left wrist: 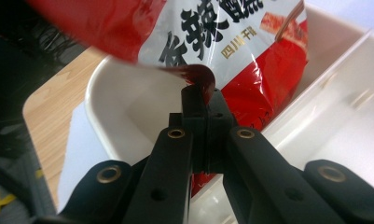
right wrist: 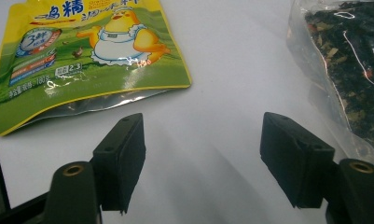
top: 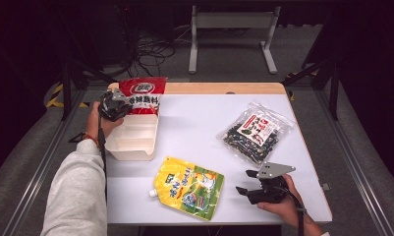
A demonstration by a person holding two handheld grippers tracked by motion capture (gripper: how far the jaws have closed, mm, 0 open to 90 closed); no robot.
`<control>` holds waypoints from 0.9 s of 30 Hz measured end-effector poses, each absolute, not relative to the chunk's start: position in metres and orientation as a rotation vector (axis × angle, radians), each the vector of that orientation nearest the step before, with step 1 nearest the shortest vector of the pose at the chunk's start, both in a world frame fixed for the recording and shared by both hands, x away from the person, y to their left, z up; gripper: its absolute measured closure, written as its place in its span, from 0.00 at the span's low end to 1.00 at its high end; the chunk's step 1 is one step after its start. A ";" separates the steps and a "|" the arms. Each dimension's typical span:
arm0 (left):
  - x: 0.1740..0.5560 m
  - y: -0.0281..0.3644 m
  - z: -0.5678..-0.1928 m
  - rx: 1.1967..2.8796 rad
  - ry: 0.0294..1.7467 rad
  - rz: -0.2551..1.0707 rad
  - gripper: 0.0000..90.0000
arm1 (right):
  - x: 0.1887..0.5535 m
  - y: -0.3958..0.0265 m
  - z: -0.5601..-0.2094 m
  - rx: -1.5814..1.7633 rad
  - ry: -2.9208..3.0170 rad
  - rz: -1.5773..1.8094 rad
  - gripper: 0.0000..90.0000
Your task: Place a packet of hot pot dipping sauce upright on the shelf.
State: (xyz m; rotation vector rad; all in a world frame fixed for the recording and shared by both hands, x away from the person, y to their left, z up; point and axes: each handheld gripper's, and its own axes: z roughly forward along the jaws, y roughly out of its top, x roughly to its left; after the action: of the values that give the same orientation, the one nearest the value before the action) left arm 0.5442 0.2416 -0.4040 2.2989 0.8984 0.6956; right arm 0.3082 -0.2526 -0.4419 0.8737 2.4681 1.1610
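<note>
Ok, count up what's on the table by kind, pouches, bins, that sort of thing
Pouches: 3: red pouch, yellow pouch, clear pouch of dark dried bits
Bins: 1: white bin
Total: 4

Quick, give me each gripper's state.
Left gripper: shut on red bag, over the white bin.
Right gripper: open, holding nothing.

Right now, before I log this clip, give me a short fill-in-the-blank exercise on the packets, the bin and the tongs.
1. The left tongs are shut on the red and white plastic packet, held over the ____ plastic bin.
2. The right tongs stand ____, holding nothing.
3. The spouted pouch printed with a cartoon chick is mostly ____.

Missing words: white; open; yellow
</note>
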 end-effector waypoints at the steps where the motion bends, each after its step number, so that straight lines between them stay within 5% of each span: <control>1: 0.546 0.243 -0.404 2.288 0.908 0.675 1.00 | 0.308 -0.253 -0.442 0.875 2.467 1.162 0.34; 14: 0.530 0.269 -0.387 2.023 0.936 0.634 0.78 | 0.308 -0.254 -0.440 0.880 2.454 1.165 0.34; 27: 0.464 0.262 -0.351 1.905 0.771 0.641 0.67 | 0.313 -0.263 -0.433 0.903 2.392 1.184 0.34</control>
State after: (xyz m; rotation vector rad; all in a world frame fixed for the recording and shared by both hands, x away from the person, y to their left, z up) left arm 0.4635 0.2618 -0.3511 1.9055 0.7709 0.6414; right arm 0.3134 -0.2625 -0.4334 0.9031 2.3922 1.1836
